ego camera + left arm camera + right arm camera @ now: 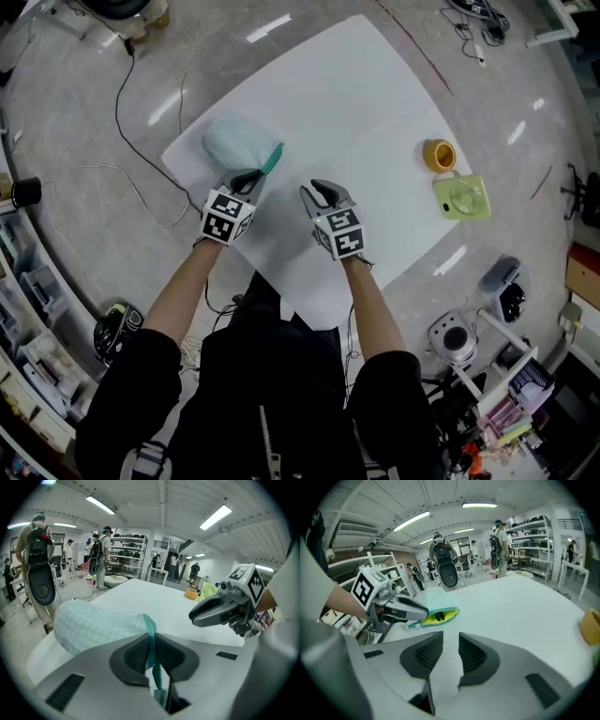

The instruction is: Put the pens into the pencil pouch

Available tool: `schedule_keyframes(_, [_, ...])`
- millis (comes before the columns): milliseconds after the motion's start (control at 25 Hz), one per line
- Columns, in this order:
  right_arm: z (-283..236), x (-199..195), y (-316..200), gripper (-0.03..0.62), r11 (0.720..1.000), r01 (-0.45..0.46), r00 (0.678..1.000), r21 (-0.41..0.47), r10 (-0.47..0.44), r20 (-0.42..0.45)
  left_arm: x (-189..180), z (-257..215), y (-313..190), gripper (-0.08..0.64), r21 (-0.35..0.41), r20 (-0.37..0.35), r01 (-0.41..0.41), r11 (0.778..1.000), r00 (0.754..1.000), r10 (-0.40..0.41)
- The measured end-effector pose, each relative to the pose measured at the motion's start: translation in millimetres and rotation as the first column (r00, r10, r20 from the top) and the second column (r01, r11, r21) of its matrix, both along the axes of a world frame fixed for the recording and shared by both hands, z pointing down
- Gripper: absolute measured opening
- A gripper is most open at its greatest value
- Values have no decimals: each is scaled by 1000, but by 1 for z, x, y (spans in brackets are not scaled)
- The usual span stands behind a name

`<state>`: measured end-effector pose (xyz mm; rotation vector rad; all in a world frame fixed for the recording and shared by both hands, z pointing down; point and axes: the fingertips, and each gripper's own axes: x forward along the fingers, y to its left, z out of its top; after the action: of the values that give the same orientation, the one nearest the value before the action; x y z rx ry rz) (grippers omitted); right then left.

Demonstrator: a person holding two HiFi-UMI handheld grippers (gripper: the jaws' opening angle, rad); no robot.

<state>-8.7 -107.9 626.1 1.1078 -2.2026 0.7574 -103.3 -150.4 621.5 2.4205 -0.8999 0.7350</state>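
A pale teal checked pencil pouch (239,142) lies at the back left of the white table (366,84). My left gripper (248,180) is shut on the pouch's teal zipper edge (151,641), which stands pinched between the pads; the pouch body (93,625) bulges beyond it. In the right gripper view the pouch mouth (438,616) gapes, showing a yellow lining with dark pen-like shapes inside. My right gripper (322,197) hovers over bare table to the right of the pouch, open with nothing between its fingers (451,651). No loose pens show on the table.
An orange ring-shaped object (439,155) and a light green flat gadget (461,199) sit near the table's right edge. Cables trail on the floor at left (131,112). People and shelving stand in the background of the gripper views.
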Motion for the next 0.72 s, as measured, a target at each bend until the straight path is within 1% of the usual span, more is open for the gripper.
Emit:
schedule_keyframes(120, [-4,14,11,107,1000,-27,1000,-1,27,-8,-2,19,3,51,30,113,-40,999,993,36])
schedule_keyframes(160, [-6,19,13,106,999,-34,999,0,34,-10,-3,26,4,51,37,138,-45,998,990,39])
schedule_keyframes(240, [-8,29,18,104,999,-43,999,4,43,-12,-1,35,5,51,45,161,-44,998,986,36])
schedule_keyframes(360, [-15,45,25,103,999,-49,999,16,49,-13,5,34,8,54,49,166,-25,998,986,17])
schedule_keyframes(520, [-26,65,32,104,996,-75,997,38,75,-12,7,14,10,98,73,152,44,996,987,-55])
schedule_keyframes(640, [-34,80,35,106,994,-97,995,52,97,1,9,2,19,103,84,142,75,994,986,-87])
schedule_keyframes(720, [-40,86,38,95,993,-98,995,64,98,-2,9,-10,26,101,99,131,95,991,986,-107])
